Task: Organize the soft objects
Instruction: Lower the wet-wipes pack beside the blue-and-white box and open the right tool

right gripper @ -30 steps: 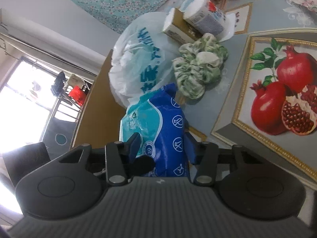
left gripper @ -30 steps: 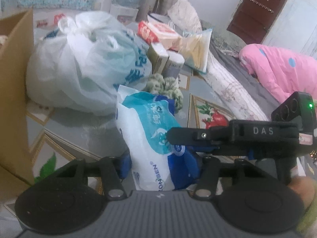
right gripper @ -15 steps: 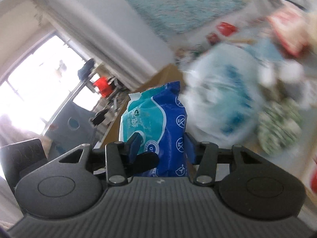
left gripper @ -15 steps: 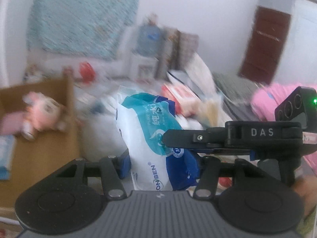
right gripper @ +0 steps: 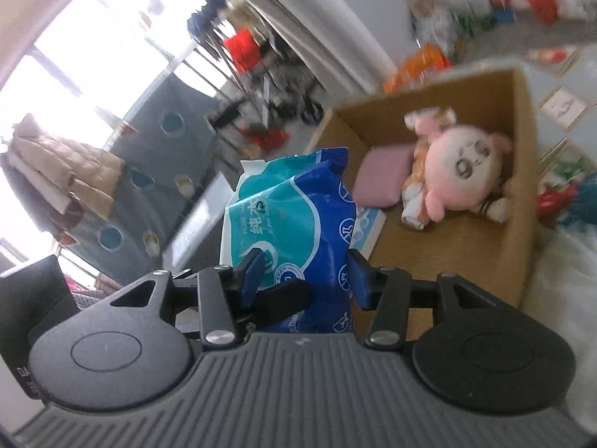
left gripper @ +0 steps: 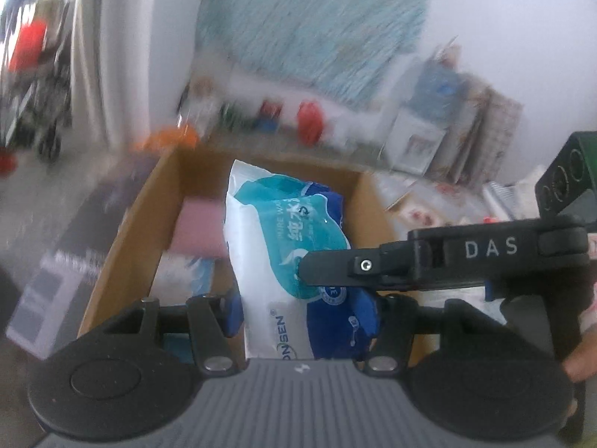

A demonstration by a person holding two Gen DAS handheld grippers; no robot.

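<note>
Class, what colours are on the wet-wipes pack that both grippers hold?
The wet-wipes pack is white, teal and dark blue, clearest in the left wrist view.

The open brown cardboard box (right gripper: 522,171) rests on a grey surface printed with gold-framed picture panels (right gripper: 563,106). The box floor carries a pink plush doll (right gripper: 459,171), a flat pink cushion (right gripper: 384,181) and a light blue-and-white packet (right gripper: 367,229).

We see a glossy blue-and-white plastic wipes pack (left gripper: 283,257), a matt brown cardboard box (right gripper: 522,171), a fuzzy pink plush doll (right gripper: 462,175), and matt black plastic tools.
</note>
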